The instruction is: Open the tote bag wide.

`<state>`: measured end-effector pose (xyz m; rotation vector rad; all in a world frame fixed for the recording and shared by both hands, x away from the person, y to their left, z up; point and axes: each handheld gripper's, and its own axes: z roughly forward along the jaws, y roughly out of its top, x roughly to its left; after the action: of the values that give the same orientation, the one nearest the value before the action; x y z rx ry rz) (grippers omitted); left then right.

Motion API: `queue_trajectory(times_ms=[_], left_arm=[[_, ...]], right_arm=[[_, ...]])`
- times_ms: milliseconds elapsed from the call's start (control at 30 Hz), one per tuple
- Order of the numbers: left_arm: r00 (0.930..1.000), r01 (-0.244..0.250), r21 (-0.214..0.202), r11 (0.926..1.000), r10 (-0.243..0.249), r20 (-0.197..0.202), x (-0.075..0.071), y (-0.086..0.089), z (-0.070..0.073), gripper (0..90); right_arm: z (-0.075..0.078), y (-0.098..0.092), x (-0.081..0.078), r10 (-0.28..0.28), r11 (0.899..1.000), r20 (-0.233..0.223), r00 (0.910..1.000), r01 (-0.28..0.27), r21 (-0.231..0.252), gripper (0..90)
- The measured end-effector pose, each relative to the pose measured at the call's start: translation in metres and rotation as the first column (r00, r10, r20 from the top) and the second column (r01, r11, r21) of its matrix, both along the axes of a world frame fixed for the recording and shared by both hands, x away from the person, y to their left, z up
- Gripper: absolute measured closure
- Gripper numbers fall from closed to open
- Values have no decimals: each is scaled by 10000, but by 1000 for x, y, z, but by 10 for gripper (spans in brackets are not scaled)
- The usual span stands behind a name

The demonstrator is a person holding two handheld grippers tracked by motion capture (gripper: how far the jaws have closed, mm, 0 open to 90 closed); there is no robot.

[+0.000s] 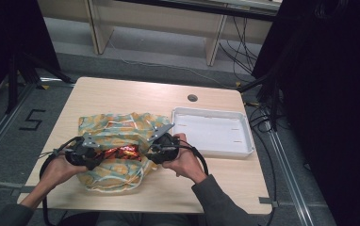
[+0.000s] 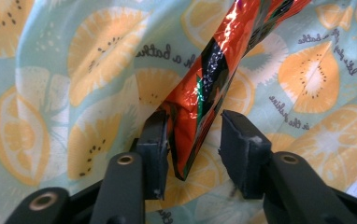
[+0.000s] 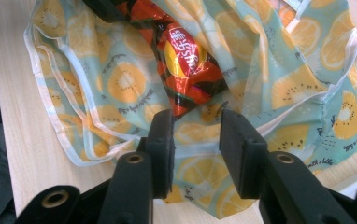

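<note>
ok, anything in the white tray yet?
No, in the high view the white tray lies bare at the table's right, while the red snack packet sits on the fruit-print bag.

Your two forearms come in from the bottom of the high view and angle toward each other, each hand wrapped around its tool, so the left gripper (image 1: pixel 91 155) and right gripper (image 1: pixel 153 151) point inward, facing one another, near but apart. In the left gripper view, your left gripper (image 2: pixel 193 140) has its jaws parted with a clear gap on one side. In the right gripper view, your right gripper (image 3: pixel 195 135) also has its jaws apart, closed on nothing.
</note>
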<state>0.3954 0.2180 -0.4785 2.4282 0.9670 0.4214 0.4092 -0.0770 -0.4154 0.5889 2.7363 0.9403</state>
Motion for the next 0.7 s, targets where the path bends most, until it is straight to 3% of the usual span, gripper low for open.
queue_trajectory(times_ms=[67, 133, 233, 333, 567, 600, 700], left_arm=[[9998, 110, 265, 9996, -115, 186, 2, 0, 1, 691], [9999, 91, 261, 9996, -93, 70, 1, -2, 1, 754], [9986, 245, 546, 9982, -270, 455, 2, -5, 2, 854], [9980, 357, 623, 9974, -388, 493, -1, -7, 6, 886], [9921, 1225, 231, 9922, -1230, 225, -8, 1, 34, 889], [9929, 1180, -88, 9930, -1179, 166, -10, 3, 38, 890], [9911, 1328, -427, 9902, -1325, 81, -15, 12, 52, 890]], right_arm=[[0, 0, 0, -36, 10000, 33, 10000, 36, 5, 644], [0, 0, -1, 89, 10000, 113, 9999, -89, -18, 635], [1, 1, -3, -15, 10000, 34, 10000, 15, -17, 633], [1, -2, -2, -24, 10000, 123, 9999, 24, -7, 634], [6, -7, -1, -68, 10000, 68, 10000, 68, -10, 636], [7, -8, -2, -94, 9999, 185, 9998, 93, 56, 635], [10, -10, -3, -21, 9999, 264, 9997, 18, 114, 621]])
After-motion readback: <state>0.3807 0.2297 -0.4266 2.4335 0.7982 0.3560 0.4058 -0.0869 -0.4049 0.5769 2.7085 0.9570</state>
